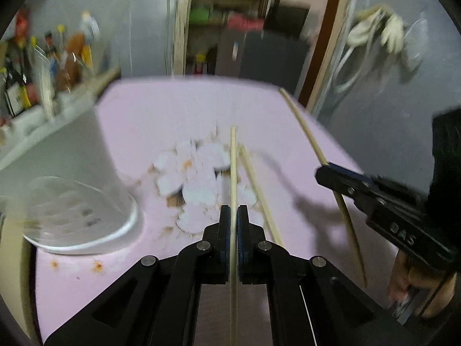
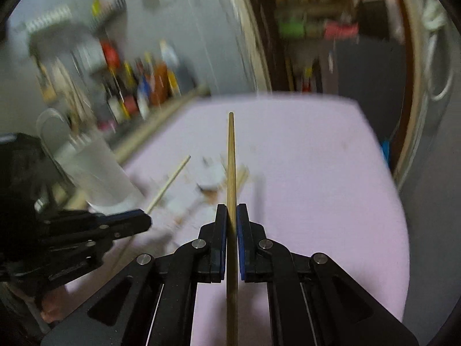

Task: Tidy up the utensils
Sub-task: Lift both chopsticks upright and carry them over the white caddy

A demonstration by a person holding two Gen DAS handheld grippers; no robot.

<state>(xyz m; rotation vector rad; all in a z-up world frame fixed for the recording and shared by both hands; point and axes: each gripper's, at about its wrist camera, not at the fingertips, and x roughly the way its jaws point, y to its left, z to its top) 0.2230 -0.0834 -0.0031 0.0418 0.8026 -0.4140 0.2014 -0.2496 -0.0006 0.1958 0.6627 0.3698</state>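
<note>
Chopsticks fill both our tools: our left gripper (image 1: pixel 234 212) pinches a pale chopstick (image 1: pixel 233 173) over the pink table (image 1: pixel 173 115), and our right gripper (image 2: pixel 232 210) clamps a darker chopstick (image 2: pixel 231 158). We see a loose chopstick (image 1: pixel 259 193) lying on the table just right of the left jaws, with a white holder (image 1: pixel 86 190) to their left.

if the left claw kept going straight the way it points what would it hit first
Probably the patch of white peeled spots on the pink table, just ahead of the left claw, which is shut on a chopstick. Depth is unclear, so it might pass above them.
</note>
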